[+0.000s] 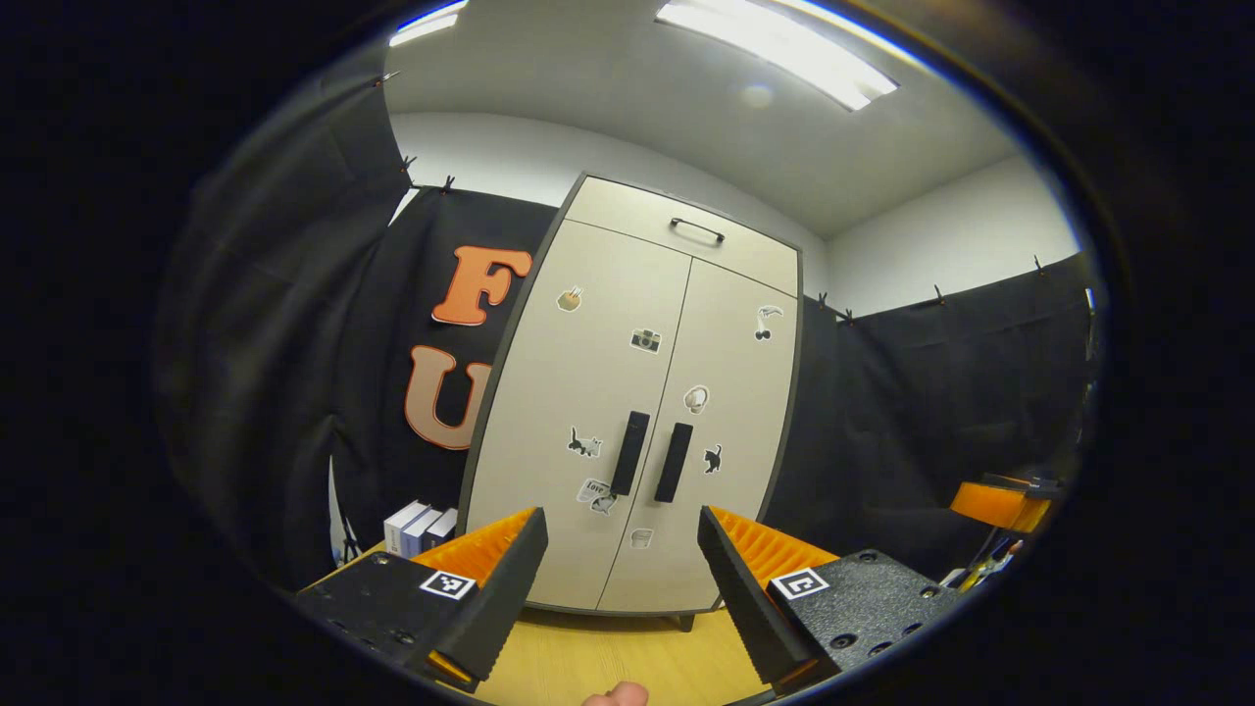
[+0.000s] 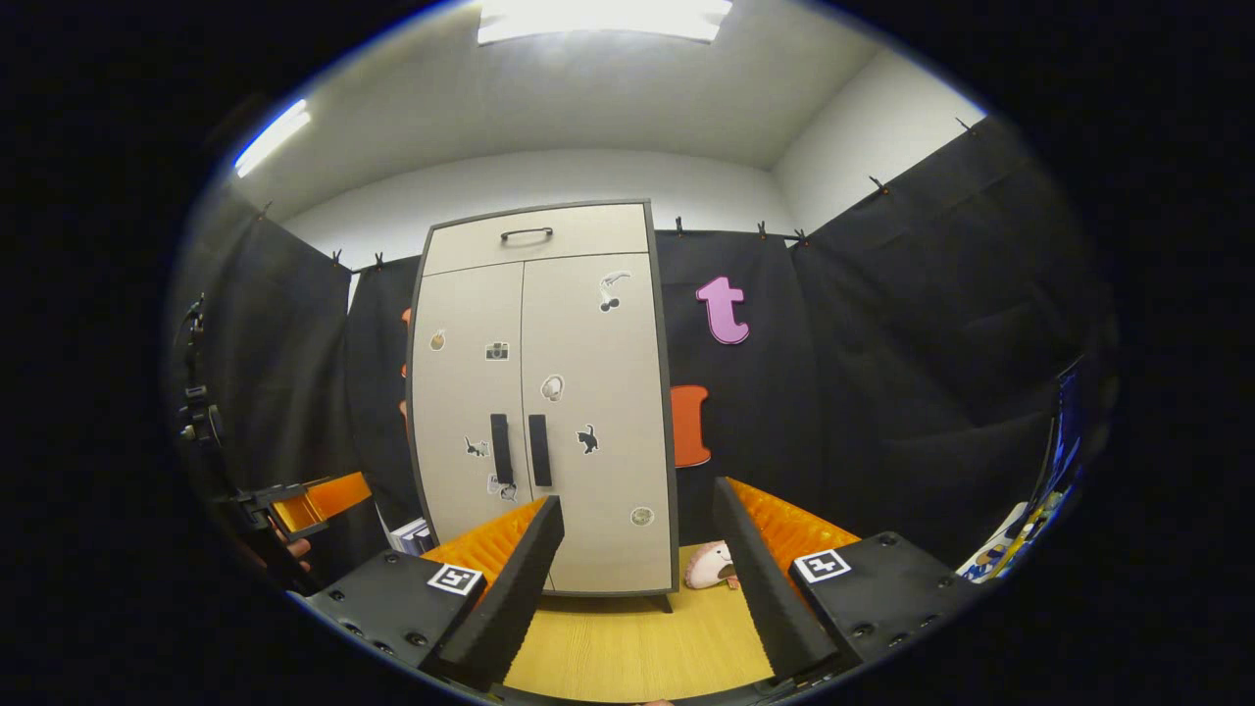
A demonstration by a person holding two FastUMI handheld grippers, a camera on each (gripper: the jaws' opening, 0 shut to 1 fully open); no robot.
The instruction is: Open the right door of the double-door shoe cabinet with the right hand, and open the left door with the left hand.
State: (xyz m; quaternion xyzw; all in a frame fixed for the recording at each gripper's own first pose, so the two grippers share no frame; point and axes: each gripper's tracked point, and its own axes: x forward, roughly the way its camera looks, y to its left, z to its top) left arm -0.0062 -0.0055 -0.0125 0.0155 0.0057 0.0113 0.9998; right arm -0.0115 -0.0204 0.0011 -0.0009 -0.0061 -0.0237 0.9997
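Cabinet: the shoe cabinet (image 1: 627, 392) is stood at the far edge of the wooden counter (image 1: 608, 657), both doors closed.
Handles: the left handle (image 1: 629, 453) and right handle (image 1: 674, 463) are untouched.
Left tongs (image 1: 623, 588): held wide apart, empty, aimed at the handles, presumably for approach.
Right tongs (image 2: 637, 583): likewise spread, empty, well short of the cabinet.
Writing: only stickers are seen; nothing legible.

One cabinet (image 1: 627, 392). Two doors: left door (image 1: 578, 412), right door (image 1: 730, 431). Two black vertical handles at centre seam: left handle (image 1: 629, 452), right handle (image 1: 674, 462). One top drawer (image 1: 686, 233), one drawer handle (image 1: 697, 229). Stickers on doors: five left, four right. Two boxes (image 1: 417, 527) left of cabinet. One plush toy (image 2: 712, 566) near cabinet's right foot. Two ceiling lights.
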